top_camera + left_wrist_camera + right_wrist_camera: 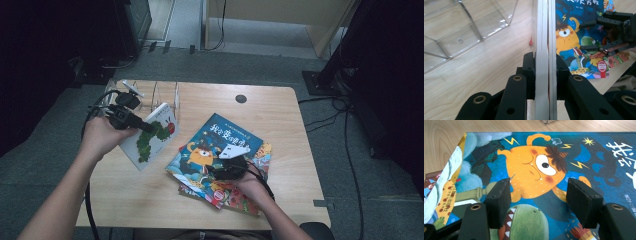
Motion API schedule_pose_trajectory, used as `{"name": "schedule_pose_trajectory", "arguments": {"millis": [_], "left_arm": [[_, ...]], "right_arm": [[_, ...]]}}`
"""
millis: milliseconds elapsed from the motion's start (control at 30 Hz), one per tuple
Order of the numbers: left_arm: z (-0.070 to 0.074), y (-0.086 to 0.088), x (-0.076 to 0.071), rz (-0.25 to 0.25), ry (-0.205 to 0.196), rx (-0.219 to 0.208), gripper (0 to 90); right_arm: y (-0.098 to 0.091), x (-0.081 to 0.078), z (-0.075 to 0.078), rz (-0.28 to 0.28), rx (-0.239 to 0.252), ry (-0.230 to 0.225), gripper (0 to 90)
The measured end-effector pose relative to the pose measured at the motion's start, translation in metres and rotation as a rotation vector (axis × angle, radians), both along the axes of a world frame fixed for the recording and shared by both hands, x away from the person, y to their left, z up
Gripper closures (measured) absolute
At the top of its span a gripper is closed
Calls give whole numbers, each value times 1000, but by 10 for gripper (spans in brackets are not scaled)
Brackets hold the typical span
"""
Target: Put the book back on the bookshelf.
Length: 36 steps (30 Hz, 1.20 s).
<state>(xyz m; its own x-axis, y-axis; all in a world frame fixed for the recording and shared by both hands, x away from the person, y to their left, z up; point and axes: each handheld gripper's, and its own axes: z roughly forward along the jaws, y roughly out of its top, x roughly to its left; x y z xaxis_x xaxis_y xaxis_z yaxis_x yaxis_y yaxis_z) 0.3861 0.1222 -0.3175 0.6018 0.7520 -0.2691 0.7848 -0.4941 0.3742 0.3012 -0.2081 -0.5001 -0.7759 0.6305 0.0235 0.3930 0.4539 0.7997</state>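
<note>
Books are what we find on the wooden table (pixel 280 115): a white caterpillar book (pixel 152 135) at the left, and a blue monster book (pixel 212 150) topping a small stack near the front edge. We cannot read the covers beneath it; only their red and orange corners stick out. In the left gripper view, we see the white book edge-on, a thin pale slab clamped between the black jaws of the left gripper (pixel 543 72), its cover hidden from that camera. A clear plastic rack (pixel 155 95) sits just behind it, glossy and ribbed. Our left hand (pixel 100 137) grips its tool from the table's left side. The right gripper (pixel 539 200) rests on the glossy blue cover, jaws spread apart, nothing between them.
</note>
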Motion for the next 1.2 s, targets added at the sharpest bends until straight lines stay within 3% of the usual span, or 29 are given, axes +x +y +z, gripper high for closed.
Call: {"name": "schedule_pose_trajectory", "arguments": {"millis": [133, 267, 467, 933, 1067, 1200], "left_arm": [[13, 7, 6, 23, 0, 1, 775], [26, 14, 14, 46, -3, -32, 776], [38, 14, 27, 60, -5, 0, 776], [46, 12, 59, 117, 4, 13, 776], [48, 14, 70, 130, 11, -14, 776], [45, 12, 80, 153, 14, -7, 776]], "right_arm": [[0, 0, 0, 0, 0, 0, 365], [0, 0, 0, -1, -1, 1, 364], [1, 0, 0, -3, 0, 2, 362], [1, 0, 0, -4, 0, 0, 362], [1, 0, 0, -4, 0, 0, 362], [1, 0, 0, -4, 0, 0, 362]]}}
